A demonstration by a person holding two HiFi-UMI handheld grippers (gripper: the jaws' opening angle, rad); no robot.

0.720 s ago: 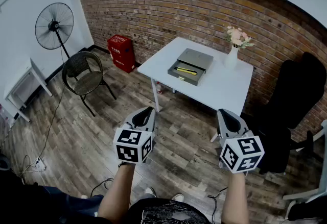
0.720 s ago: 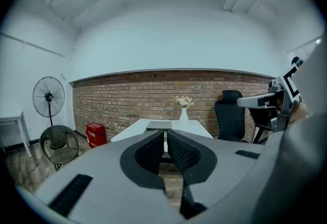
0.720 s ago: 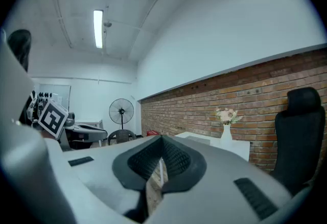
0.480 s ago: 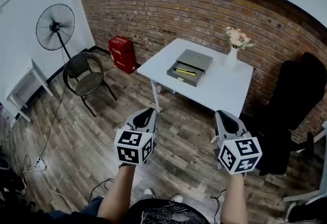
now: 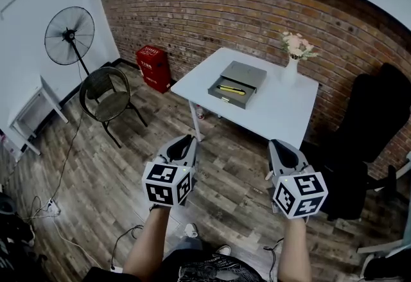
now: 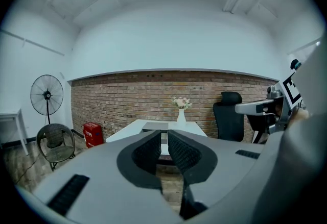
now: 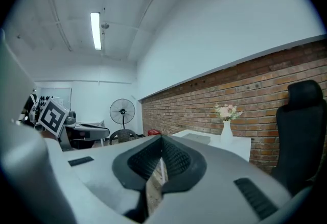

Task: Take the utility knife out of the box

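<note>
A grey open box [image 5: 239,83] lies on the white table [image 5: 282,114] across the room, with the yellow utility knife [image 5: 232,90] inside its tray. The left gripper [image 5: 187,141] and the right gripper [image 5: 280,146] are held side by side over the wooden floor, well short of the table, both pointing toward it. Both have their jaws shut with nothing between them. In the left gripper view the table [image 6: 134,127] and box [image 6: 155,126] show beyond the shut jaws [image 6: 164,141]; the right gripper view shows the box [image 7: 196,138] past its shut jaws [image 7: 162,149].
A vase of flowers [image 5: 293,59] stands on the table's far right. A black office chair [image 5: 366,133] sits right of the table. A wicker chair [image 5: 108,91], a standing fan [image 5: 69,33] and a red box [image 5: 152,67] are at the left by the brick wall. Cables run along the floor.
Both grippers stay nearly where they were. The view has shifted slightly, and a foot now shows on the floor below.
</note>
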